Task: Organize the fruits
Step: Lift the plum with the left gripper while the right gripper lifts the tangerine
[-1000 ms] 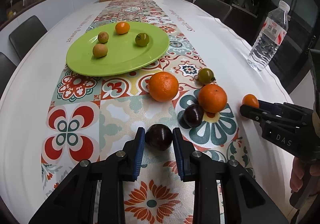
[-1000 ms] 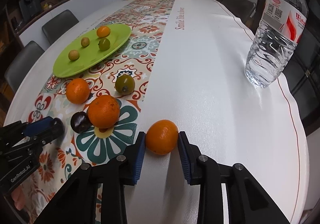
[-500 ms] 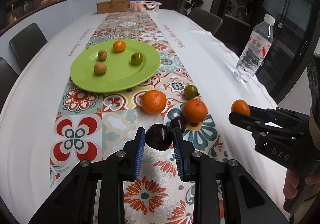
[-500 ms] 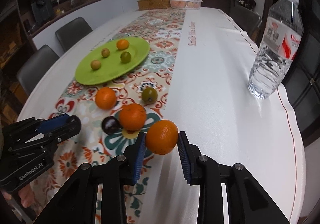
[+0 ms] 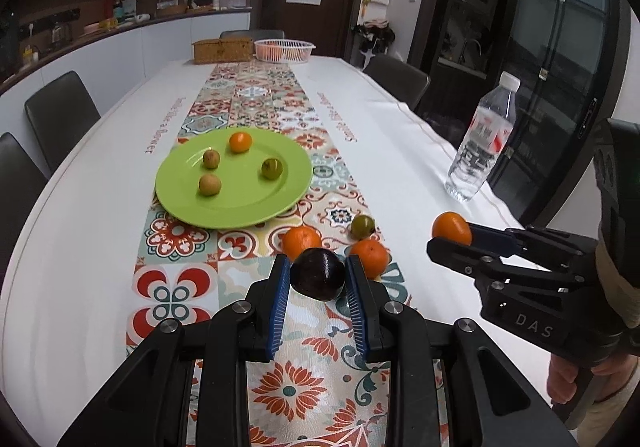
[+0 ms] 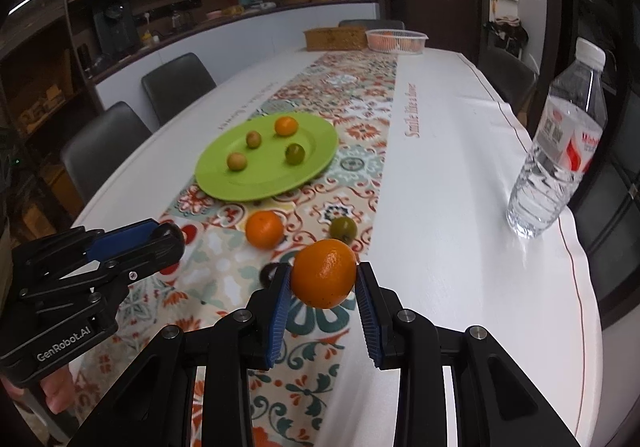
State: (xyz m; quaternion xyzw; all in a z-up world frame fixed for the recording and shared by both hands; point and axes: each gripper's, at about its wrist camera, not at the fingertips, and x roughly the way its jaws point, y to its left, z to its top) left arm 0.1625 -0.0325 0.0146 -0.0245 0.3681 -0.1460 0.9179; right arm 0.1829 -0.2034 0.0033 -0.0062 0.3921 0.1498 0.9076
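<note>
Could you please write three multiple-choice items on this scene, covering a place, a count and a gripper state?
1. Where does the water bottle stand?
A. on the green plate
B. on the white cloth near the table's right edge
C. in the basket

2. How many fruits lie on the green plate?
A. two
B. four
C. six

3. What does the left gripper hold?
A. a dark plum
B. nothing
C. a bottle

Answers: 1 B, it stands off the patterned runner; 2 B, four small fruits show; 3 A, both pads press it.
</note>
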